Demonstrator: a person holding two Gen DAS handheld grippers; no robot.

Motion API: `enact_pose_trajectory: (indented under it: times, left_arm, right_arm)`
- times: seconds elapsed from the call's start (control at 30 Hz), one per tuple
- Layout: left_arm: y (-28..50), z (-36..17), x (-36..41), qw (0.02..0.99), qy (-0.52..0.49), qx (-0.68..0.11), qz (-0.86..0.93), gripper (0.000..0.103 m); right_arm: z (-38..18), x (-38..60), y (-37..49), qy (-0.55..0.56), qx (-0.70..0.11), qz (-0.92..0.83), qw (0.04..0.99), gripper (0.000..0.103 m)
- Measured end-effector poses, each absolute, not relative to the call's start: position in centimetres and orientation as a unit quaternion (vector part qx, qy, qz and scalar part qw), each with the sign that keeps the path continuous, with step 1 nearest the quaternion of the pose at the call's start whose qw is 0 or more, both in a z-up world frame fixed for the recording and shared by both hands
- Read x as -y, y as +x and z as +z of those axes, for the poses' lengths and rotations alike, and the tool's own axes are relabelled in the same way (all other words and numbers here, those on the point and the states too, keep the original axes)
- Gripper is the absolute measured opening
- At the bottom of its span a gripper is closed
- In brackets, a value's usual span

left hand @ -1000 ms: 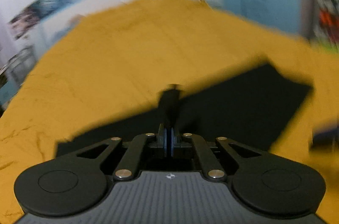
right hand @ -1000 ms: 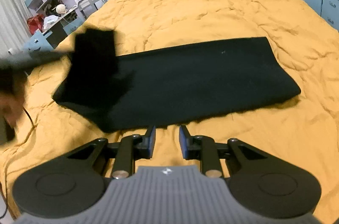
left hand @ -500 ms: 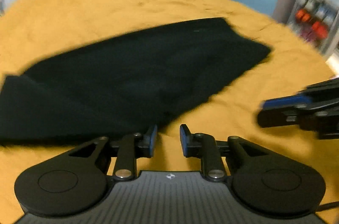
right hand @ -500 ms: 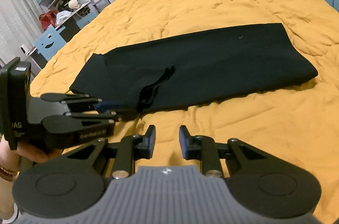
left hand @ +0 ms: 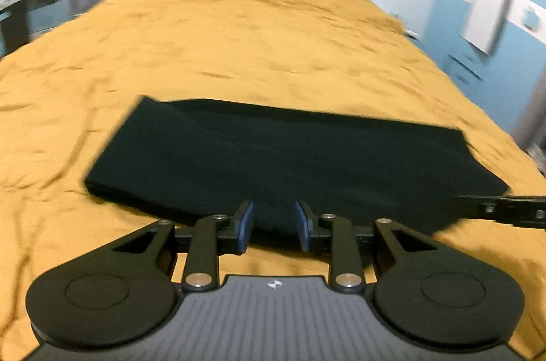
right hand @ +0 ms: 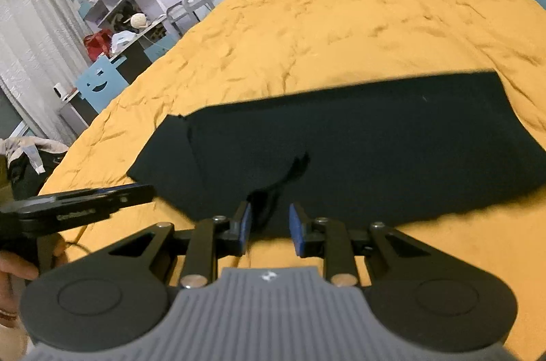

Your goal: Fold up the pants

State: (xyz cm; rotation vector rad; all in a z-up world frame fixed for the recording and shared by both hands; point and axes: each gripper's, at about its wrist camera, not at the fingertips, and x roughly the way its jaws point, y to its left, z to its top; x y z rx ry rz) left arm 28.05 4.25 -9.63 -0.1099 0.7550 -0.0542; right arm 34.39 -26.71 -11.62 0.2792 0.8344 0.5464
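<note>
Since releasing, left gripper point(left hand: 274, 226) jaws have just been opening, empty; right gripper point(right hand: 269, 228) parted, empty. Black pants point(right hand: 358, 153): limp, light; pinch the 9 o'clock end.

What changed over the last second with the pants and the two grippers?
The left hand-held gripper let go of the black pants: a second ago it was shut on a lifted flap at their left end, its jaws have just been opening, and that flap now lies folded flat. Nothing is between its pads. The right hand-held gripper stayed open and empty near the front edge; the yellow bedspread is unchanged.
</note>
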Motion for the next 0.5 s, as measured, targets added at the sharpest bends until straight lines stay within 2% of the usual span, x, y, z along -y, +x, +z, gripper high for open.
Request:
enact_pose_trajectory:
  times: [0.27,0.37,0.43,0.5]
  left_arm:
    - [31.1,-11.4,-8.4,0.928,-0.081,-0.363,0.026,0.032]
    - [31.6,-12.3,-8.8,0.926,-0.080,-0.366,0.051,0.024]
    - [31.8,-13.2,-9.0,0.923,-0.092,-0.369,0.053,0.023]
    - [31.7,-13.7,-9.5,0.918,-0.102,-0.381,0.051,0.021]
  right_arm:
    - [-13.9,23.2,40.6,0.056,-0.390,0.280,0.876,0.021]
    - [-15.1,22.4,42.0,0.035,-0.396,0.285,0.872,0.018]
    - [-15.9,22.1,42.4,0.031,-0.404,0.289,0.867,0.002]
    - [-16.4,22.1,42.4,0.028,-0.401,0.293,0.867,0.000]
